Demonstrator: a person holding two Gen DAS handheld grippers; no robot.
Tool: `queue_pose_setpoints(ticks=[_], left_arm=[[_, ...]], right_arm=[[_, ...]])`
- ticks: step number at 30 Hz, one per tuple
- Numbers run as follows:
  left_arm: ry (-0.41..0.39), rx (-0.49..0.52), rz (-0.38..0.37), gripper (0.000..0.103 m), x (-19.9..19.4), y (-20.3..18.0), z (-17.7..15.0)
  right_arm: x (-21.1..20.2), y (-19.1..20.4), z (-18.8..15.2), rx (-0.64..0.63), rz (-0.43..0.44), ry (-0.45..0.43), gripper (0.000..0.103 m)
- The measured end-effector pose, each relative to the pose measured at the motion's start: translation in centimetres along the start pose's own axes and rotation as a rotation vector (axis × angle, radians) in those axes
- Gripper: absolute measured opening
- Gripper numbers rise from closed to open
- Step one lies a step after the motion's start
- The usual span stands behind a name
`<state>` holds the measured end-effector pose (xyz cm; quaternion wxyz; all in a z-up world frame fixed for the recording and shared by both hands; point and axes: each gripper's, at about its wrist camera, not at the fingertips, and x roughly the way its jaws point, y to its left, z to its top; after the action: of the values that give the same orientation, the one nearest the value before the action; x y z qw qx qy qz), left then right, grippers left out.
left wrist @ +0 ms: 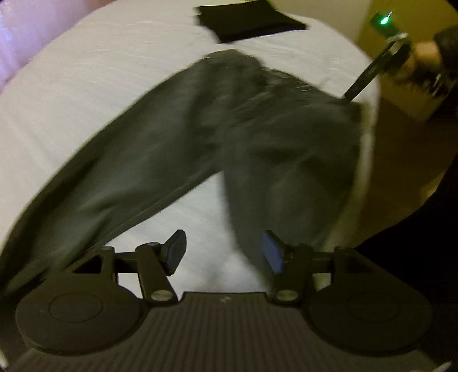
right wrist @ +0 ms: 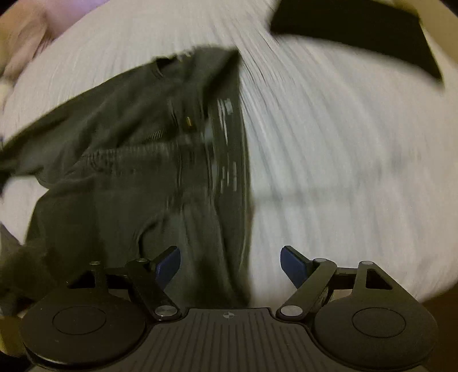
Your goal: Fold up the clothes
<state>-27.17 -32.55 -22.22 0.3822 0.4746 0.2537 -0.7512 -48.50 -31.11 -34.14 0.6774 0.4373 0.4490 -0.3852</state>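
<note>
Left wrist view: a pair of dark grey trousers (left wrist: 200, 137) lies spread on a white bed sheet (left wrist: 86, 85), its two legs splayed toward the camera with a wedge of sheet showing between them. The left gripper (left wrist: 223, 253) hangs just above the sheet with its blue-padded fingers apart and nothing between them; the right-hand finger (left wrist: 273, 254) sits over the edge of the nearer trouser leg, though blur hides whether it touches. At the far edge of the bed lies a flat black folded cloth (left wrist: 249, 23), well apart from the trousers. At the upper right, the other tool's dark finger (left wrist: 369, 74) reaches down to the waist end of the trousers beside the bed's edge, with a green light (left wrist: 383, 19) above it and the person's hand (left wrist: 426, 54) behind; its fingertips are hidden in the fabric and blur.

Right wrist view: the right gripper (right wrist: 230, 264) has its fingers wide apart and holds nothing. Here the trousers (right wrist: 143, 160) show their waistband, a zipper and a small brass-coloured rivet, details the other view does not give. The waistband edge runs down between the fingers, sheet (right wrist: 343, 143) to the right. The black folded cloth (right wrist: 357, 34) sits at the upper right. Heavy motion blur smears both views.
</note>
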Motion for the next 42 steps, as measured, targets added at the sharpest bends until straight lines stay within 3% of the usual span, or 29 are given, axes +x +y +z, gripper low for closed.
queue_pose_setpoints(ticks=[4, 5, 8, 11, 15, 19, 21, 22, 24, 27, 33, 38, 42], left_arm=[[0.041, 0.071, -0.039, 0.056, 3.5, -2.1, 1.8], [0.053, 0.090, -0.039, 0.056, 3.9, -2.6, 1.9], [0.083, 0.134, -0.052, 0.055, 4.8, -4.1, 2.4], [0.091, 0.172, -0.080, 0.053, 5.6, -5.0, 3.2], [0.058, 0.209, -0.114, 0.053, 6.0, -6.8, 4.9], [0.045, 0.220, -0.127, 0.053, 6.6, -7.8, 6.0], [0.039, 0.222, -0.119, 0.054, 6.2, -7.7, 6.3], [0.039, 0.217, -0.111, 0.054, 5.9, -7.3, 6.3], [0.040, 0.203, -0.095, 0.054, 5.8, -6.6, 6.4], [0.038, 0.179, -0.067, 0.054, 6.4, -5.7, 7.1], [-0.003, 0.221, -0.045, 0.054, 8.7, -5.7, 10.3], [-0.028, 0.242, -0.045, 0.055, 10.0, -6.5, 12.1], [-0.006, 0.227, -0.035, 0.055, 10.8, -6.7, 11.9]], right_arm=[[2.1, -2.2, -2.7, 0.150, 0.109, 0.007, 0.080], [2.7, -2.7, -2.9, 0.180, 0.136, 0.008, 0.070], [3.6, -3.5, -2.4, 0.189, 0.170, 0.029, 0.021], [1.5, -3.2, -0.8, 0.073, 0.159, 0.013, 0.013], [-4.1, -7.4, 1.0, 0.110, 0.096, -0.107, 0.013], [-4.0, -9.2, 1.4, 0.036, 0.097, -0.033, 0.016], [-3.5, -8.7, 1.6, 0.019, 0.052, -0.032, 0.033], [-3.5, -8.3, 1.6, 0.011, 0.018, -0.049, 0.047], [-3.7, -7.5, 1.8, -0.006, -0.048, -0.083, 0.048], [-4.3, -5.7, 2.6, -0.059, -0.026, -0.168, 0.048], [0.6, -2.9, 7.2, -0.157, 0.148, -0.178, 0.048], [6.6, -1.6, 12.3, -0.229, 0.223, -0.144, 0.048], [10.2, -2.1, 14.7, -0.200, 0.273, -0.082, 0.048]])
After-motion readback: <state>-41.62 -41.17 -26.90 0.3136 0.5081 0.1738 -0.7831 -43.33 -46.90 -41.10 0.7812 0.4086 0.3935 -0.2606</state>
